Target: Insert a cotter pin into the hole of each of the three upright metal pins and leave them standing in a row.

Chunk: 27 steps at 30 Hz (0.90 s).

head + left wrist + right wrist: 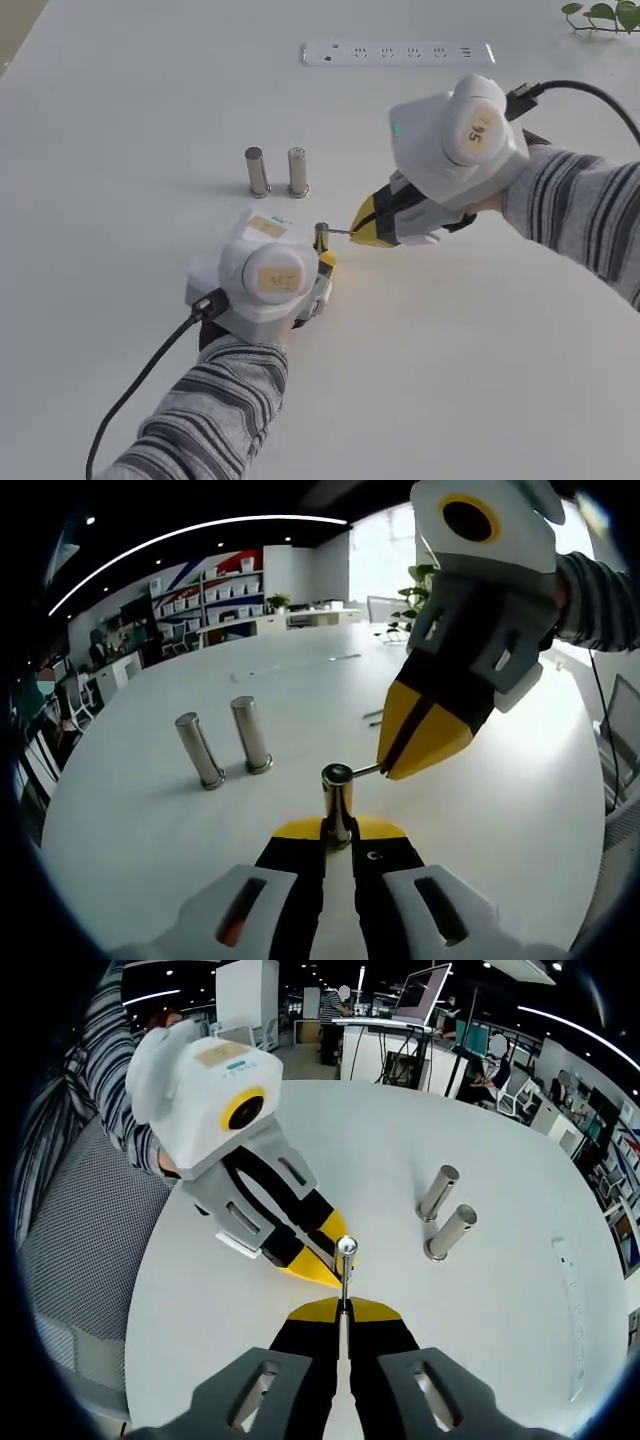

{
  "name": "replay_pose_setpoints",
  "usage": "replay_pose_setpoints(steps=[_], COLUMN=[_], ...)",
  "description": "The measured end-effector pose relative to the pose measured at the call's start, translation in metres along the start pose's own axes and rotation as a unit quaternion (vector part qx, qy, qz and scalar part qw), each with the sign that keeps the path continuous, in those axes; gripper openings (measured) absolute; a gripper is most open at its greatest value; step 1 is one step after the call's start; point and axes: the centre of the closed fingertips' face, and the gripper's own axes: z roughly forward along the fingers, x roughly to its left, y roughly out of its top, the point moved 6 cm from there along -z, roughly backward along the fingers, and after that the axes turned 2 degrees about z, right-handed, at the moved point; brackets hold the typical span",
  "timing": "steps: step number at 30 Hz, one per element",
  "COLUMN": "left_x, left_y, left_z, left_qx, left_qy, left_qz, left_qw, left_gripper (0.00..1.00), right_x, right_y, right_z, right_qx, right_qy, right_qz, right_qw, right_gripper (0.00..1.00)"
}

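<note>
Pin (336, 785) clamped in left gripper (338, 833); right gripper (343, 1311) pinches cotter pin (345, 1280); head view adds power strip (398, 53)

No text is legible; labels (480, 130) on the left tool (338, 830) and right tool (343, 1310) are blurred.

Shiny metal pins (258, 171), matt white table (120, 120)
</note>
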Motion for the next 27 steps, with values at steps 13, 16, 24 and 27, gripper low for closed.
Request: replay_pose_setpoints(steps=[13, 16, 24, 27], left_x=[0.0, 0.0, -0.001, 0.0], left_y=[-0.001, -0.001, -0.001, -0.001], left_z=[0.002, 0.002, 0.002, 0.002], left_qx=[0.009, 0.011, 0.012, 0.011], left_qy=[-0.006, -0.006, -0.004, -0.005], left_qz=[0.009, 0.011, 0.013, 0.012], left_qw=[0.9999, 0.9999, 0.9998, 0.9998], left_gripper=[0.05, 0.05, 0.05, 0.05], right_x=[-0.002, -0.002, -0.004, -0.003], right_y=[0.003, 0.005, 0.008, 0.01], right_z=[-0.001, -0.001, 0.003, 0.004], right_qx=[-0.003, -0.006, -0.011, -0.011], right_qy=[0.001, 0.002, 0.003, 0.001], right_qz=[-0.016, -0.013, -0.01, -0.012], right_qw=[0.9999, 0.9999, 0.9999, 0.9999], right_gripper=[0.0, 0.0, 0.0, 0.0])
